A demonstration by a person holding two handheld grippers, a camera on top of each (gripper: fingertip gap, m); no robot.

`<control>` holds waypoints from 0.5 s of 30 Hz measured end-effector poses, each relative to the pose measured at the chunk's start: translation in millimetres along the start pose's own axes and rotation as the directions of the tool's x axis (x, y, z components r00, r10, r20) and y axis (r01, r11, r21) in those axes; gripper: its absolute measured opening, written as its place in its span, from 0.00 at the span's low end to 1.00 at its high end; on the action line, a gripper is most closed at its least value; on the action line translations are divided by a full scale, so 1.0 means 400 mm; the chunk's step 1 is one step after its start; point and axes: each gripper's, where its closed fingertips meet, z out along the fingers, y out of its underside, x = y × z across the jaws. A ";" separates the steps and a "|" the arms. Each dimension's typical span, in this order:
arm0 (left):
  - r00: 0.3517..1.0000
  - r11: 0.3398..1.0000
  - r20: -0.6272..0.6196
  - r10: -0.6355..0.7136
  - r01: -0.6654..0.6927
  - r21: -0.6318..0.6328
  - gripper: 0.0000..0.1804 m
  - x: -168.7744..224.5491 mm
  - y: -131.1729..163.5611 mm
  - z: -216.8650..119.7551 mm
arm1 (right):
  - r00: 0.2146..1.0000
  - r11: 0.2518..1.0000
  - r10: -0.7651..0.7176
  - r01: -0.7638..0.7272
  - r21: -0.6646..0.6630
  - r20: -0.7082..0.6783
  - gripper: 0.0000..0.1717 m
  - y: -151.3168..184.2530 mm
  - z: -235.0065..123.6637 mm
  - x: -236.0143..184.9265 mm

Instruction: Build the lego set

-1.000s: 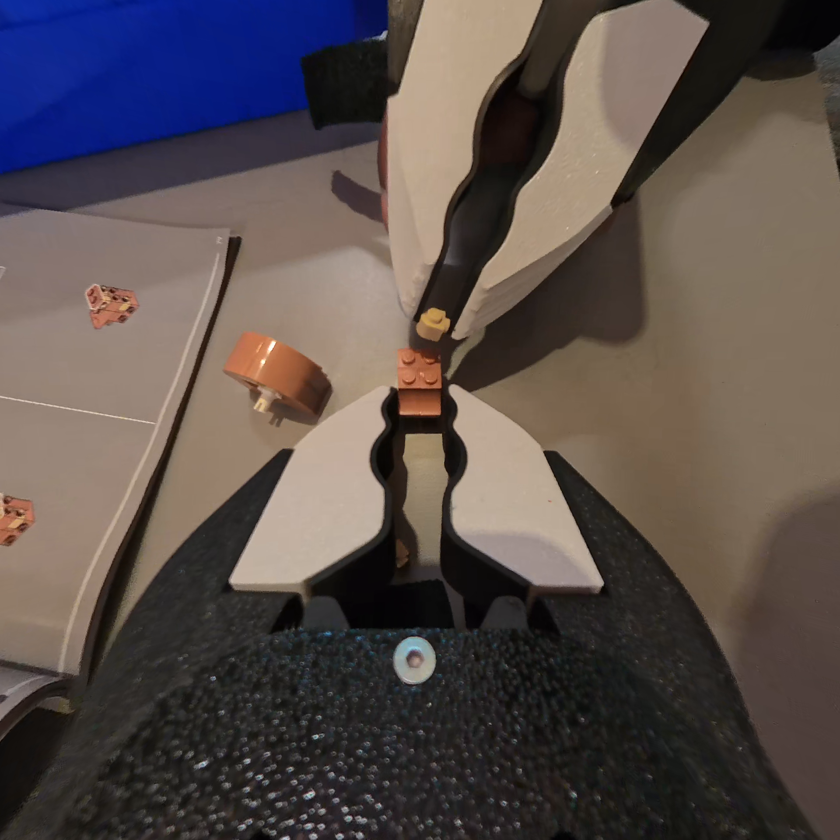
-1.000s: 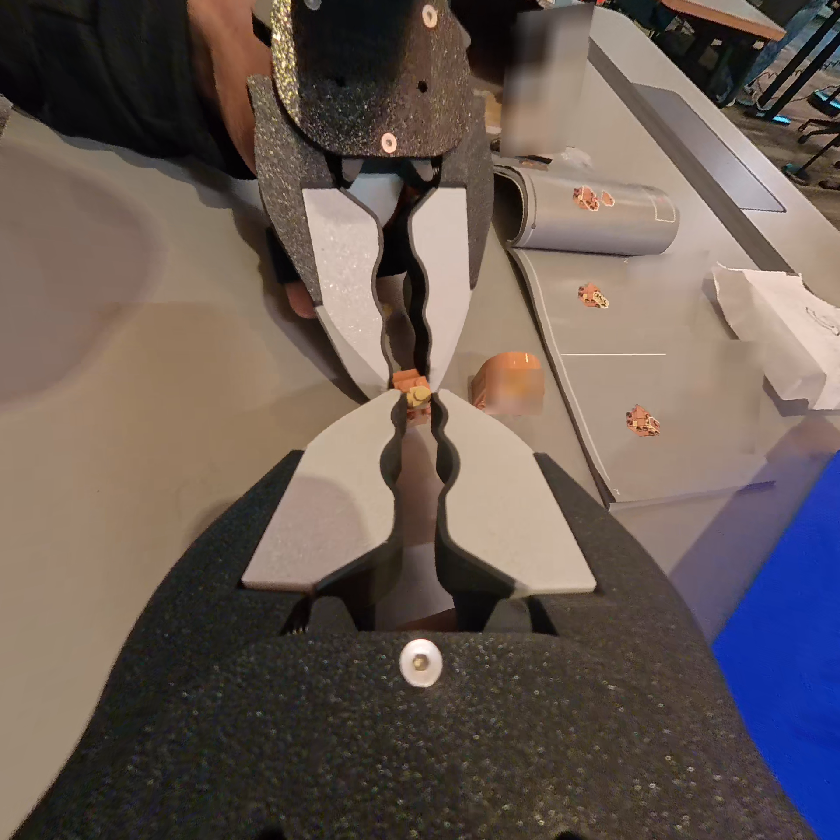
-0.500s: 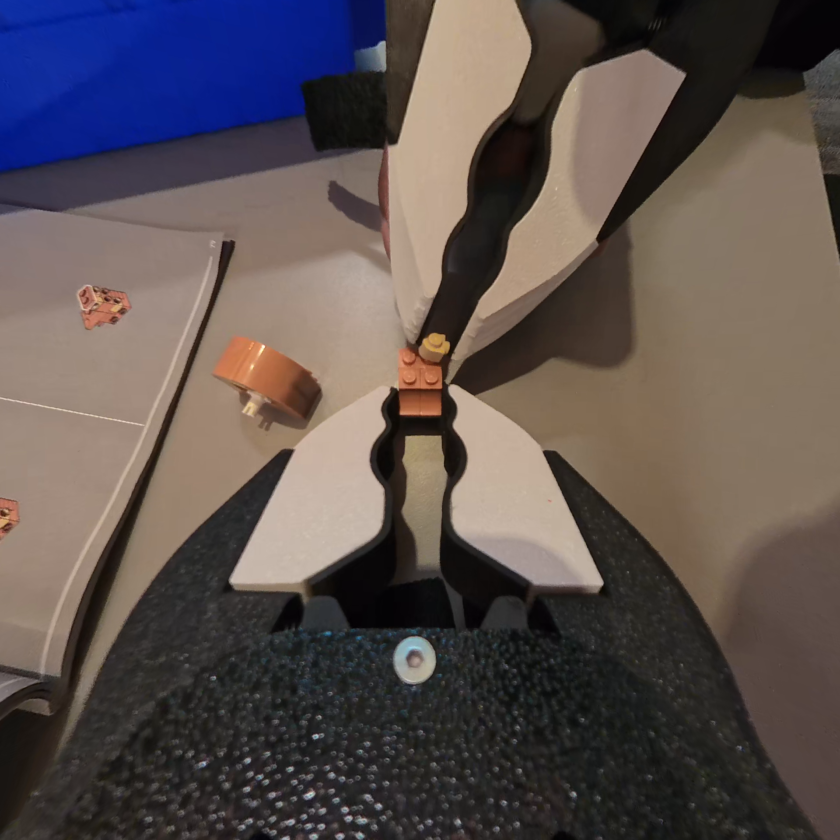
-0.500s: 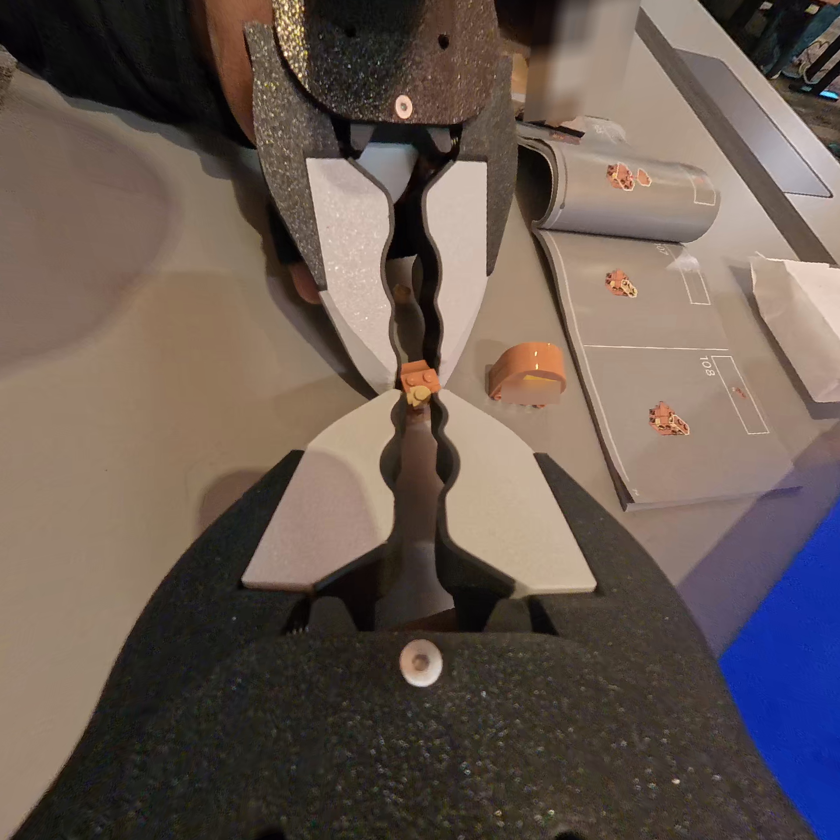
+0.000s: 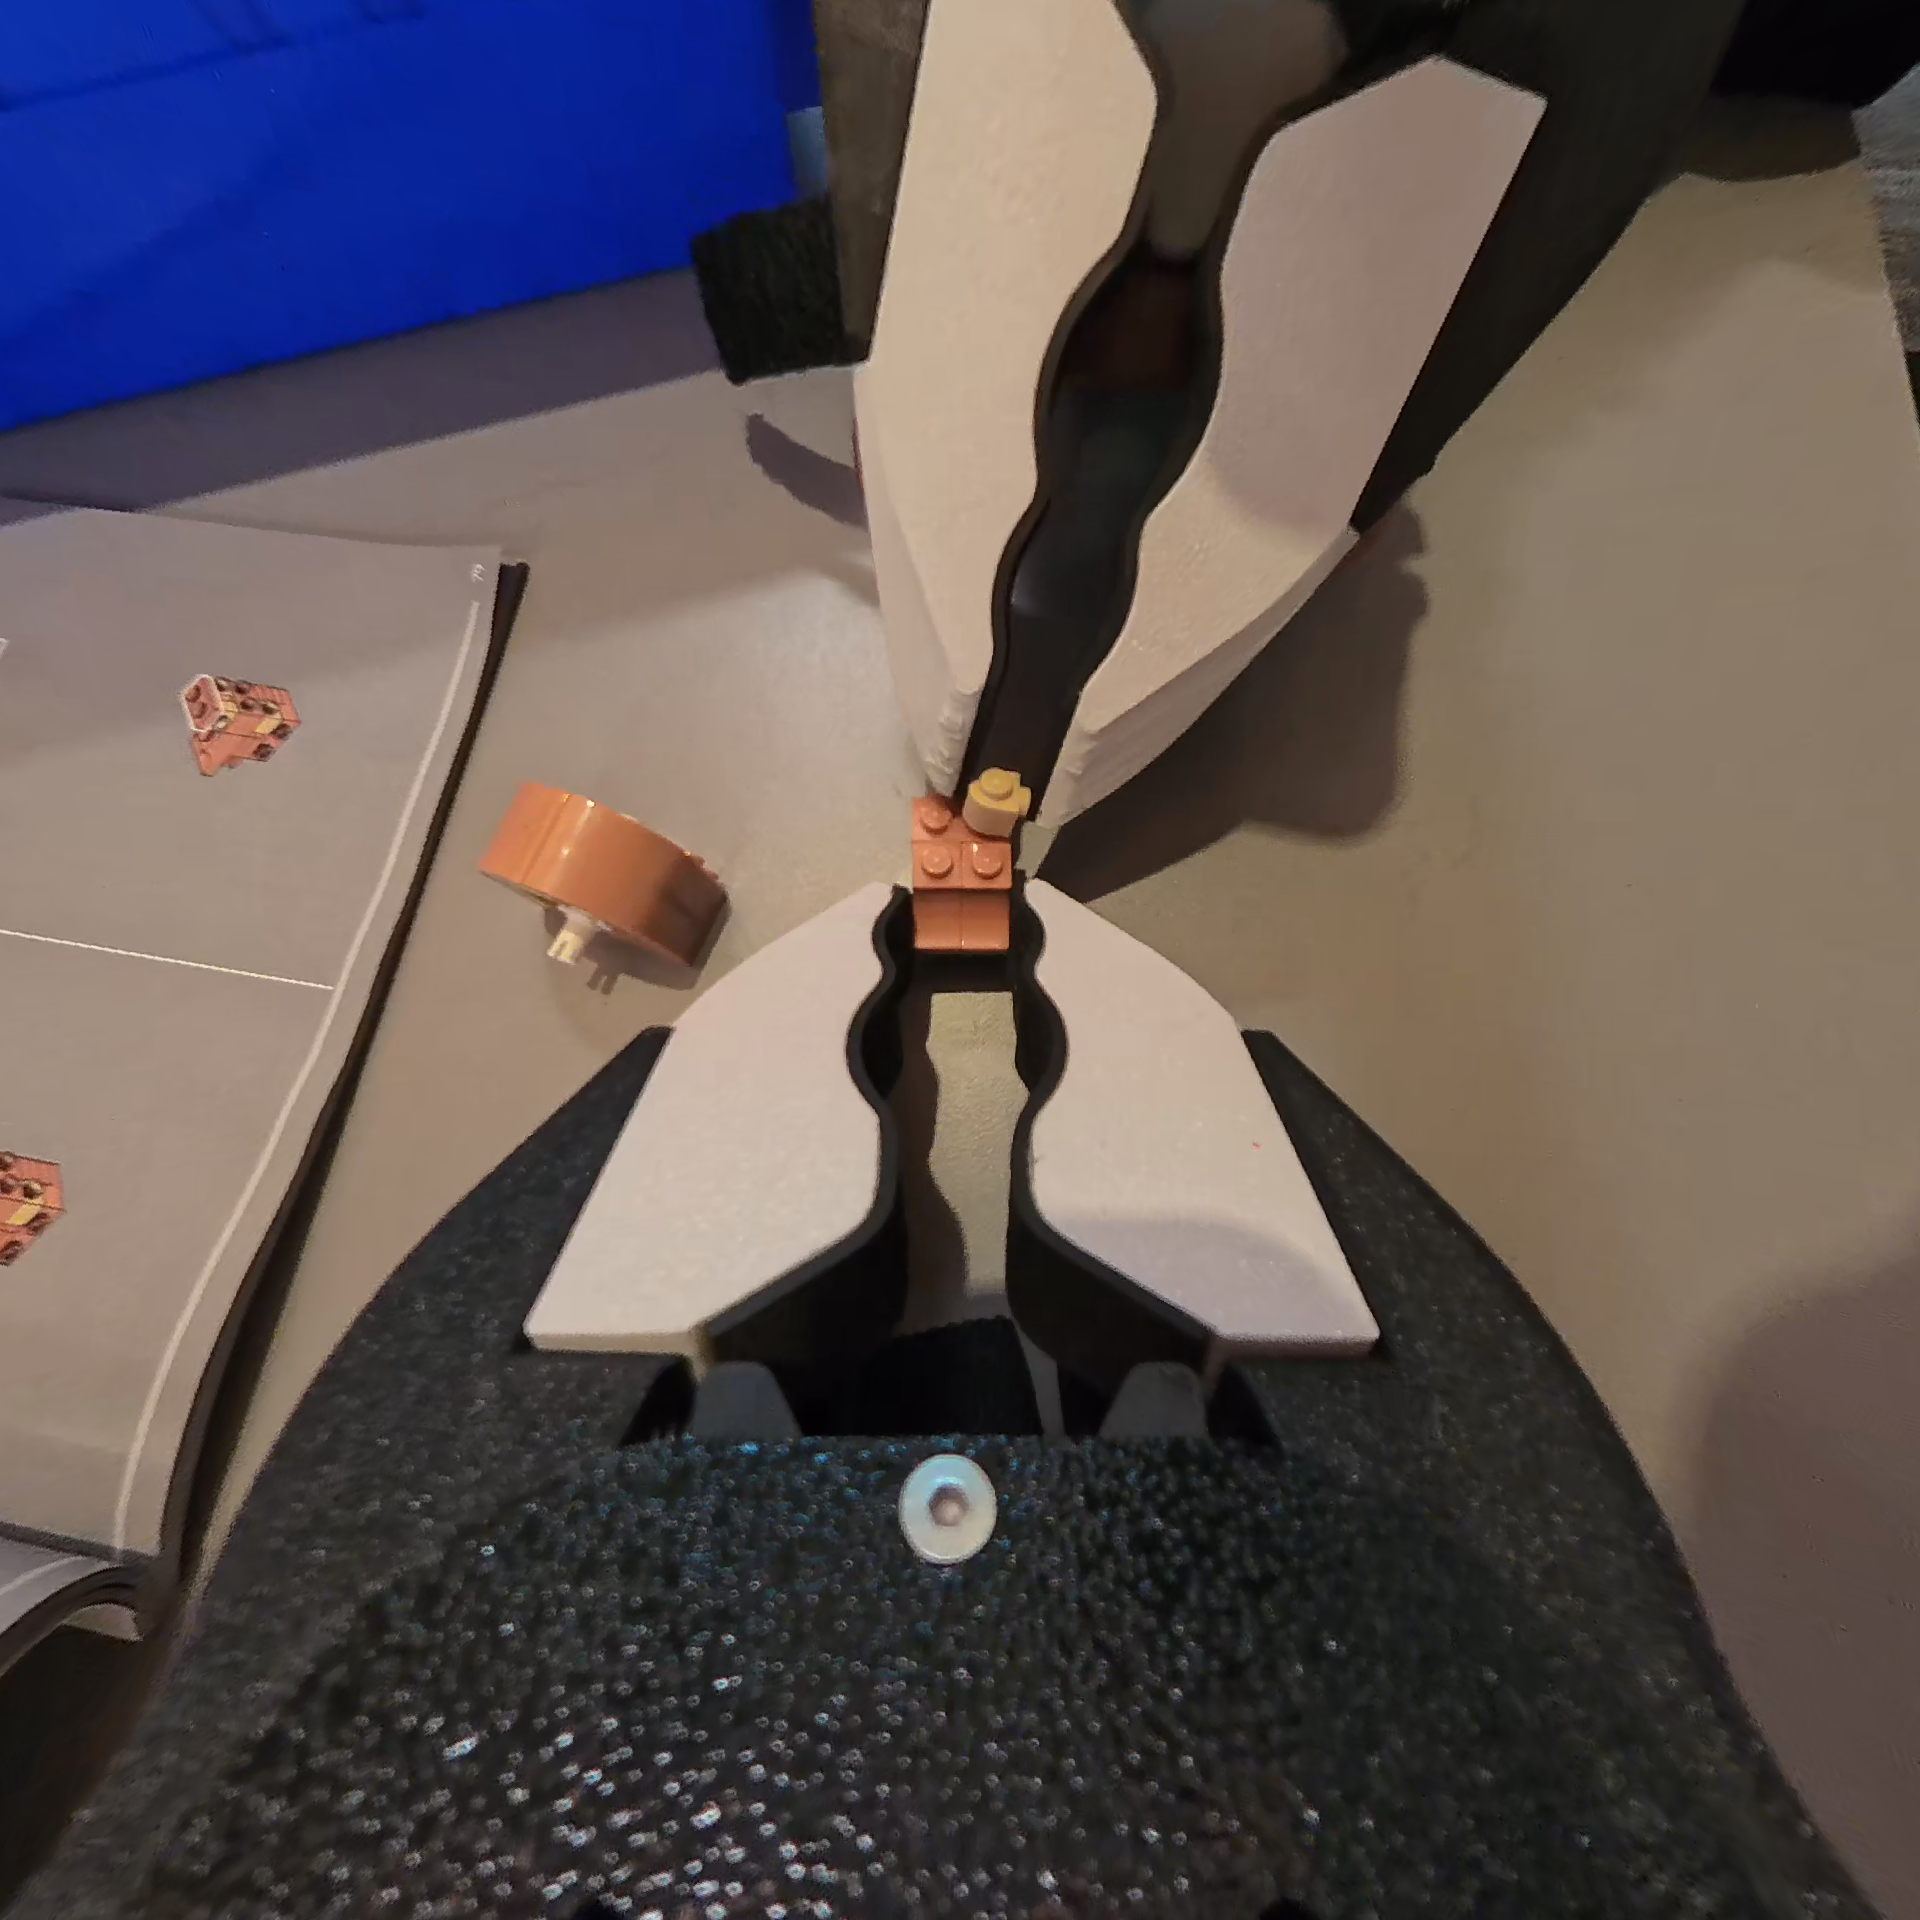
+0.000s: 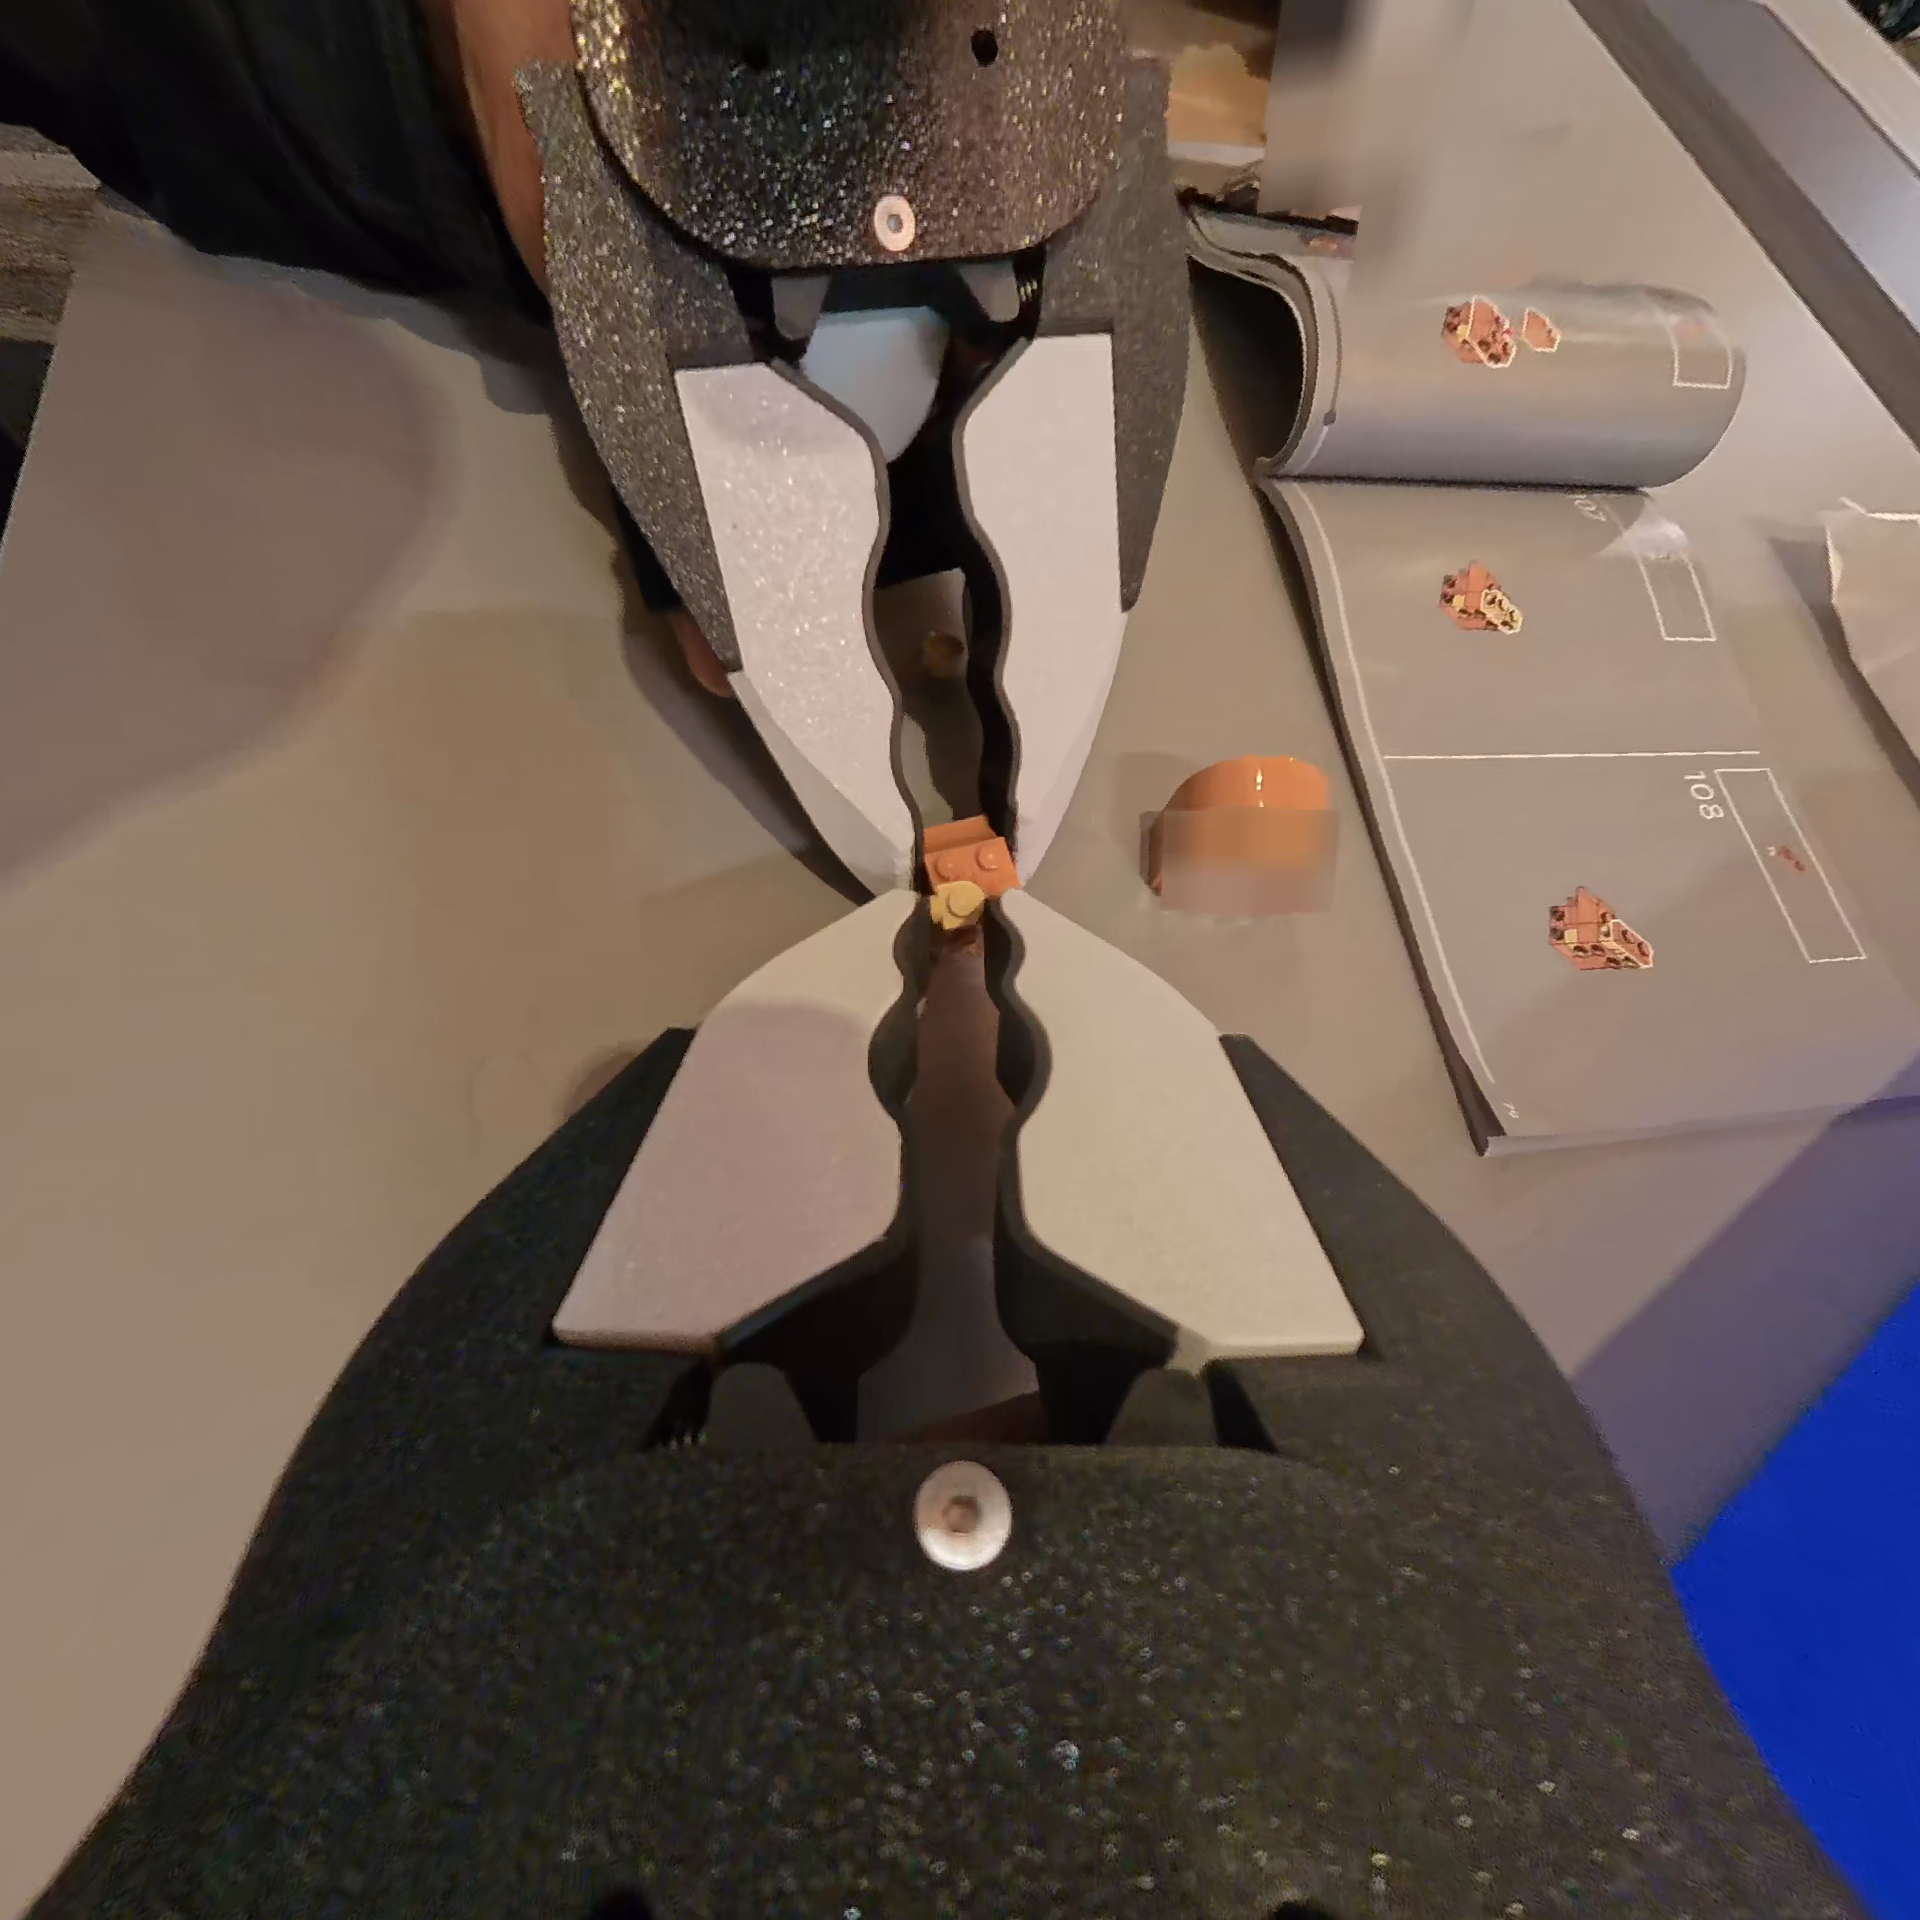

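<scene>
Left gripper was clamped on the orange-brown studded brick, both pads pressed against its sides, jaws narrow. Brick was held clear of the grey table, studs up, made of two halves with a seam down the middle; three studs showed, and the fourth corner was covered by the tan piece.

Right gripper was closed nearly all the way on a small tan round stud piece, fingertips pinching it. The tan piece sat on the brick's far-right corner, touching it; whether it was fully seated couldn't be told. The two grippers met tip to tip over the brick.

Relative to the brick:
- Left of it, on the table: a rounded orange-brown block with a small white pin sticking out of its near face. In the right wrist view a blur patch covered its lower part.
- Further left: an open grey instruction booklet with small pictures of brick builds; its near and left edges ran out of frame. In the right wrist view its far page curled into a roll.
- Beyond the booklet: a blue surface, nature unclear.
- Behind the brick: a small brownish item on the table seen through the left gripper's finger gap, too small to identify.
- A white crumpled paper was cut off at the frame edge, past the booklet.
</scene>
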 end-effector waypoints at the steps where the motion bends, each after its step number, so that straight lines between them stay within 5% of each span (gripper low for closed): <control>1: 1.000 1.000 0.002 0.009 -0.009 0.000 0.09 0.000 0.000 0.000 | 1.000 1.000 0.008 -0.008 -0.001 0.006 0.05 0.001 0.000 -0.001; 15: 0.996 0.997 0.024 0.080 -0.080 -0.001 0.09 0.000 -0.005 -0.002 | 0.999 0.998 0.036 -0.035 -0.058 0.018 0.05 0.002 -0.005 -0.005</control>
